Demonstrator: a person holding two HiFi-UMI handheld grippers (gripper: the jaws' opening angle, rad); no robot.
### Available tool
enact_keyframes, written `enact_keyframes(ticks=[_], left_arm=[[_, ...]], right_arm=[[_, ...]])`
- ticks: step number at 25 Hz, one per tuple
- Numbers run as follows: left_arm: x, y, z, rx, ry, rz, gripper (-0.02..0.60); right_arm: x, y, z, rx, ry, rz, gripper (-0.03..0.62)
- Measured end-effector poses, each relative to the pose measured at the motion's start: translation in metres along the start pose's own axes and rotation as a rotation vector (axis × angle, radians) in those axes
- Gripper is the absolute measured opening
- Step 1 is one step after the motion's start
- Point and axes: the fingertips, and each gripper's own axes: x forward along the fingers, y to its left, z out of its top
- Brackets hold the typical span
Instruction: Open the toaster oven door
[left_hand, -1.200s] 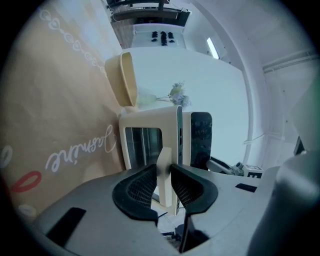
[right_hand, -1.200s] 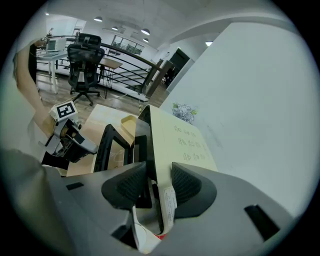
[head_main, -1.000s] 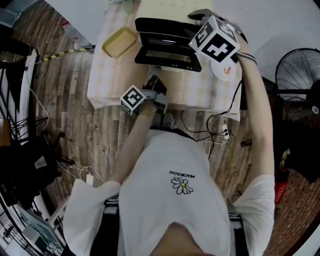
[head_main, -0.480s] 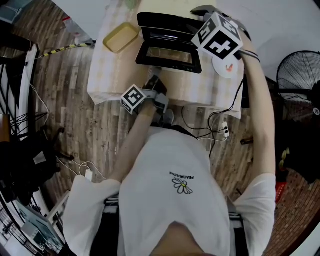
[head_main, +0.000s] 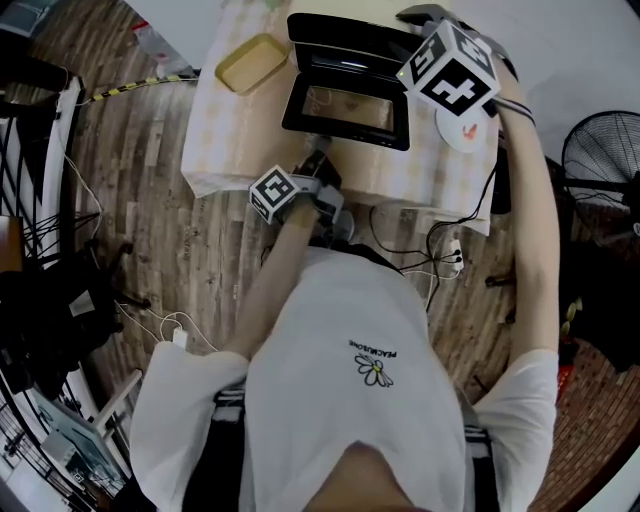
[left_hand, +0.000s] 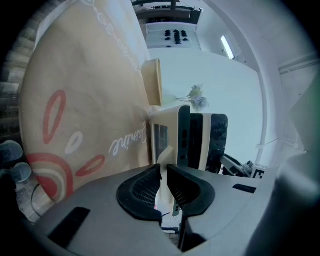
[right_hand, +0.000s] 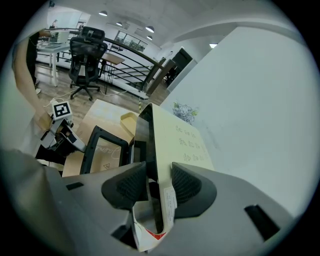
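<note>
Toaster oven door (head_main: 345, 108) lies swung down nearly flat on the 6 o'clock side of the oven (head_main: 350, 45), which stands at the 12 o'clock end of the counter (head_main: 215, 150), so the opening looks all but done. I judge it to be a stiff metal frame round a glass pane, fairly light and hinged along its far edge. It therefore wants moving in an arc, not tugging straight out. The pane is the fragile part, and it is smooth, so it is a poor place to pinch. The sound hold is the cream handle (left_hand: 165, 152) on the free edge, and the left gripper (left_hand: 164, 172) is there. Its jaws are closing, and that handle fills the narrow gap between the pads. The oven seems light enough to slide on the cloth. That is likely why the right gripper (right_hand: 159, 175) has its jaws wide astride the body's upper front corner, grasping it with the black face on one side and the cream panel on the other. A yellow tray (head_main: 252, 62) sits at 10 o'clock of the door and a white plate (head_main: 462, 132) at 3 o'clock, both clear of its swing.
</note>
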Motion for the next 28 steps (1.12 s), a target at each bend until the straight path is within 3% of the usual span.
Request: enact_keyframes(ticks=[7,16,28], left_arm=[[-0.003,0.010,0.000,-0.012,-0.003,0.028,0.046],[-0.006,0.035,-0.002,-0.075,0.028,0.121,0.020],[-0.004,0.051,-0.006,-0.081,0.098,0.348,0.014]], right_arm=[[0.001,-0.001,0.001,-0.005,0.003,-0.002,0.149],[0.001,0.000,0.001,-0.005,-0.001,0.003,0.149],[-0.001,-0.001,0.002,0.009,-0.014,-0.009,0.149]])
